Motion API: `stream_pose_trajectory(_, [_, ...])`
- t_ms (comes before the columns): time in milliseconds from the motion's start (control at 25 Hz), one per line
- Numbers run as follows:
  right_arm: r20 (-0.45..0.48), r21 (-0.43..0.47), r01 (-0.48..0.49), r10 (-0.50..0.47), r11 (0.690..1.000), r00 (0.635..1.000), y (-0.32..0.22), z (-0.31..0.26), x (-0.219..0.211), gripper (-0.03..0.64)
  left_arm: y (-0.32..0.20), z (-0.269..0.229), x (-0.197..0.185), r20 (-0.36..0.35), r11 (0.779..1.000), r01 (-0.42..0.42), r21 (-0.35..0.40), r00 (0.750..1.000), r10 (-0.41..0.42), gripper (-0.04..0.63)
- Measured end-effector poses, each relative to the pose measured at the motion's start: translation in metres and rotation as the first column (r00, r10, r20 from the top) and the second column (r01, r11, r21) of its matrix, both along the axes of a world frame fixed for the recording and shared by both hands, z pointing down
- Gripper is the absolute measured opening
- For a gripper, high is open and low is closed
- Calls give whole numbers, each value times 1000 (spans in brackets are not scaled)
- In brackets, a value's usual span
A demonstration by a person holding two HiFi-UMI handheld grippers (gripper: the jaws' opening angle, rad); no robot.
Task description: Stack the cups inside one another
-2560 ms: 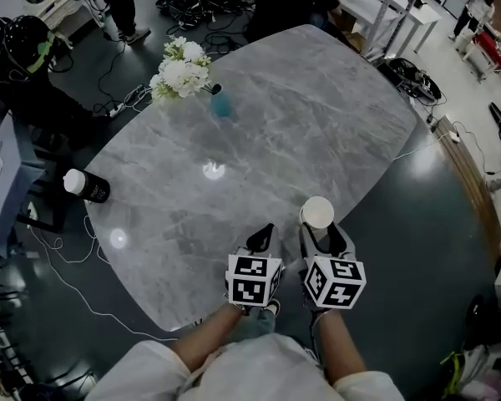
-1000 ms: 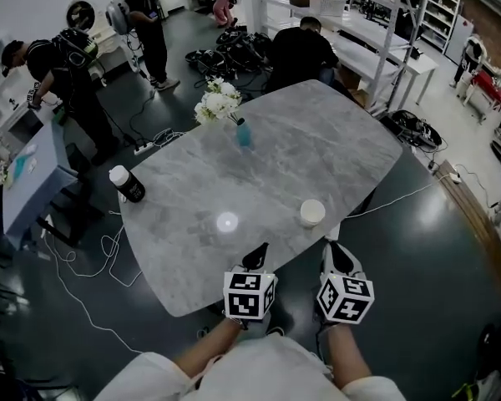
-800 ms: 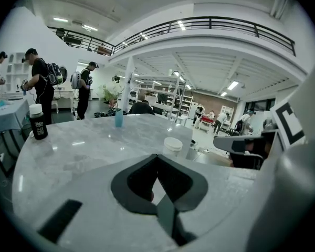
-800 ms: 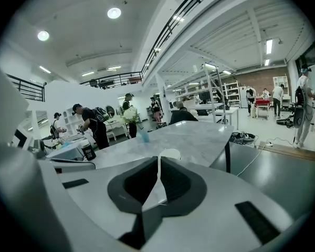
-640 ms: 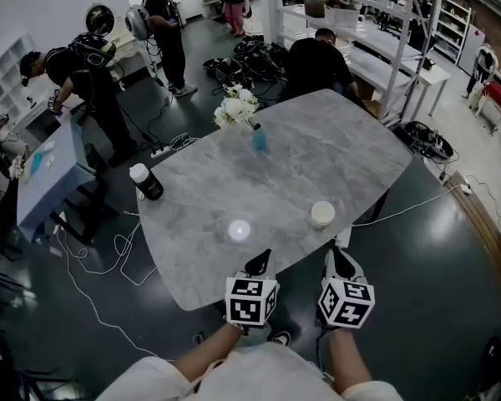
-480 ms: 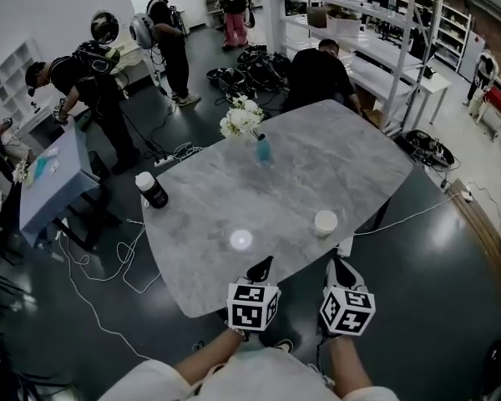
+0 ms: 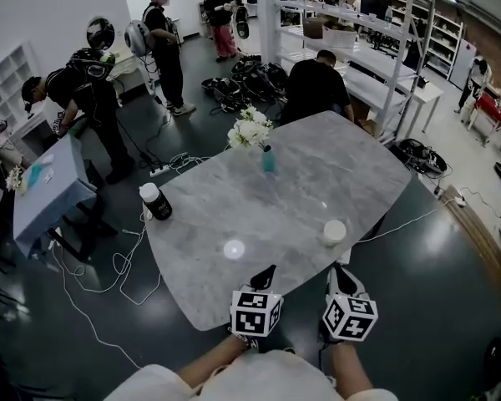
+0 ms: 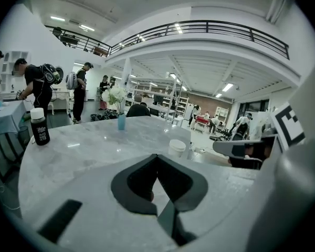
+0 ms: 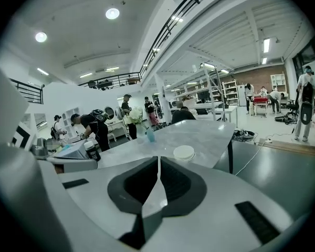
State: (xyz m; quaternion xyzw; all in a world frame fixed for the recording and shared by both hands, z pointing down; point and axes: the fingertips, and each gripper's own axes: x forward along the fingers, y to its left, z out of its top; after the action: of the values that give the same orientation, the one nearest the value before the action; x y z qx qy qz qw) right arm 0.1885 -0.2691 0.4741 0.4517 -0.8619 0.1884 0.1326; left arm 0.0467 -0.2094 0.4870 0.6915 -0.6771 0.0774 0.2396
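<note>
Starting nearest the wearer, two forearms are seen at the bottom of the head view, each ending in a cube with square markers. The left gripper [image 7: 266, 271] and the right gripper [image 7: 341, 272] are held side by side at the near edge of the grey marble table [image 7: 275, 199]. In the left gripper view the fingers [image 8: 137, 181] are pressed together at their tips, with nothing caught between them. In the right gripper view the fingers [image 9: 178, 182] are likewise closed against each other, and nothing is gripped.

Just beyond the right gripper, a white cup [image 7: 334, 232] is stood upright on the table close to its near right edge, touched by neither gripper. A bright light reflection [image 7: 234, 249] is seen on the tabletop to the cup's left. Farther off, a black bottle [image 7: 155, 200] with a white cap is placed at the table's left edge. A blue vase [image 7: 269, 159] with white flowers [image 7: 250, 129] is set toward the far side. Beyond the table, several people and long shelving are seen.
</note>
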Motion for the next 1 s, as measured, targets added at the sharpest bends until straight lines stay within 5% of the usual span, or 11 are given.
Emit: stream_pose_trajectory(1000, [-51, -5, 19, -19, 1000, 999, 13, 6, -22, 8, 0, 4, -9, -14, 1000, -28, -5, 999, 28, -5])
